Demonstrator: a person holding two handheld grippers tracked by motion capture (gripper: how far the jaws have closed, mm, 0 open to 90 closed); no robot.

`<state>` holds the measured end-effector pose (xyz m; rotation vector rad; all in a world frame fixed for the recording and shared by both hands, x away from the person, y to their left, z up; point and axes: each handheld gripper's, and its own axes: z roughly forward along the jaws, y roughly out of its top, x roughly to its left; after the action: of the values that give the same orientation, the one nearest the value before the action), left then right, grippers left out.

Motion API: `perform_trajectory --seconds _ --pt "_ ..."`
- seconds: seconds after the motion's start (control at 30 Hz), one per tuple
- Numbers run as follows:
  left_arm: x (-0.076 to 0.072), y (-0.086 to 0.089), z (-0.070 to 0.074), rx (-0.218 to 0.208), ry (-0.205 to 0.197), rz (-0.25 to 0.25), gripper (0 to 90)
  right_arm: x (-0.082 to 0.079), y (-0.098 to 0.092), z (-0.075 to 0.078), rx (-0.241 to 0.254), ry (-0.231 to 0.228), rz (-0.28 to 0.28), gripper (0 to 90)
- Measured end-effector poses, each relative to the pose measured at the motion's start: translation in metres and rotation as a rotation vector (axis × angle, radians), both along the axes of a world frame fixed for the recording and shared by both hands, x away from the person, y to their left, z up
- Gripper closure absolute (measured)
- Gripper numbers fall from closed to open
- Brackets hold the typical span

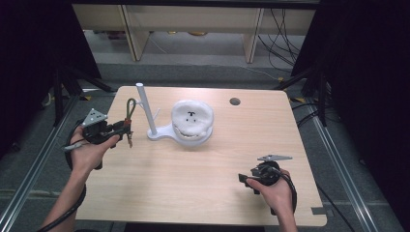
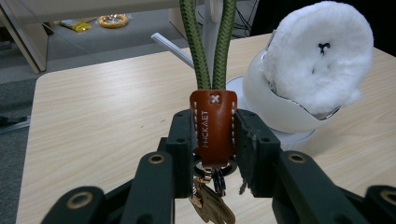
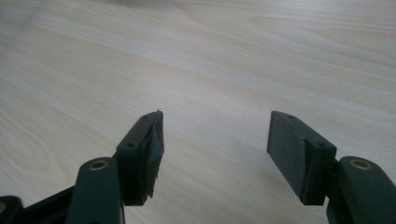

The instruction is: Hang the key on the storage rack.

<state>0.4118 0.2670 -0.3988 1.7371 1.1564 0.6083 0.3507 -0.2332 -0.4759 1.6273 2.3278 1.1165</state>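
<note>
While the left gripper (image 2: 215,140) is clamped on the brown leather tab (image 2: 213,126) of a keychain, its two pads pressing the tab's sides, the green cord loop (image 2: 205,42) stands up from between the fingers (image 2: 182,135) and the metal keys (image 2: 212,200) hang below them. Beyond the fingertips and a little to their right sits one white stand (image 2: 280,112) carrying one fluffy white plush (image 2: 320,56); the stand's single upright post (image 1: 145,108) rises just past the loop in the high view. The loop's top is cut off by the upper edge of the left gripper view, and the keys are partly hidden behind the jaws, so their count cannot be told. The right gripper (image 3: 215,140) holds nothing, its jaws standing wide apart over bare wood with free space all around its fingers (image 3: 144,149). In the high view the table (image 1: 203,183) lies bare between the two hands up to its near edge, and one round hole (image 1: 235,101) sits near the far edge, well beyond the right gripper's fingers.
</note>
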Motion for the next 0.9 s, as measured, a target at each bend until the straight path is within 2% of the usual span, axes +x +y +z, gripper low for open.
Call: perform_trajectory --seconds 0.17,0.2,0.27,0.3,0.33,0.43,0.47,0.57,0.67,0.9 --pt "0.002 -0.002 -0.002 -0.004 0.005 0.000 68.0 0.000 -0.001 -0.001 -0.009 -0.020 -0.008 37.3" --pt "0.003 -0.003 -0.002 -0.004 0.007 0.000 68.0 -0.001 0.002 -0.002 -0.016 -0.034 -0.042 37.2" --pt "0.005 -0.004 -0.003 -0.004 0.009 0.001 67.9 0.000 0.002 -0.002 -0.014 -0.034 -0.039 37.2" --pt "0.006 -0.004 -0.003 -0.003 0.010 0.002 67.9 0.000 0.003 -0.003 -0.019 -0.056 -0.053 37.1" --pt "0.007 -0.005 -0.004 -0.003 0.012 0.001 67.9 0.001 -0.001 -0.001 -0.006 -0.018 0.004 37.1" --pt "0.009 -0.006 -0.005 -0.006 0.014 0.001 67.9 0.001 -0.001 -0.001 -0.003 -0.024 0.001 37.0" --pt "0.009 -0.007 -0.006 -0.005 0.017 0.002 67.9 0.000 0.000 -0.002 -0.015 -0.042 -0.021 37.0" --pt "0.012 -0.009 -0.009 -0.005 0.021 0.000 67.8 0.001 -0.001 -0.001 -0.005 -0.020 0.005 37.0" --pt "0.014 -0.011 -0.011 -0.007 0.022 0.000 67.8 0.001 -0.002 -0.001 -0.005 -0.019 0.005 37.0" --pt "0.017 -0.014 -0.013 -0.006 0.023 0.002 67.7 0.001 -0.001 -0.002 -0.015 -0.045 -0.011 37.0"
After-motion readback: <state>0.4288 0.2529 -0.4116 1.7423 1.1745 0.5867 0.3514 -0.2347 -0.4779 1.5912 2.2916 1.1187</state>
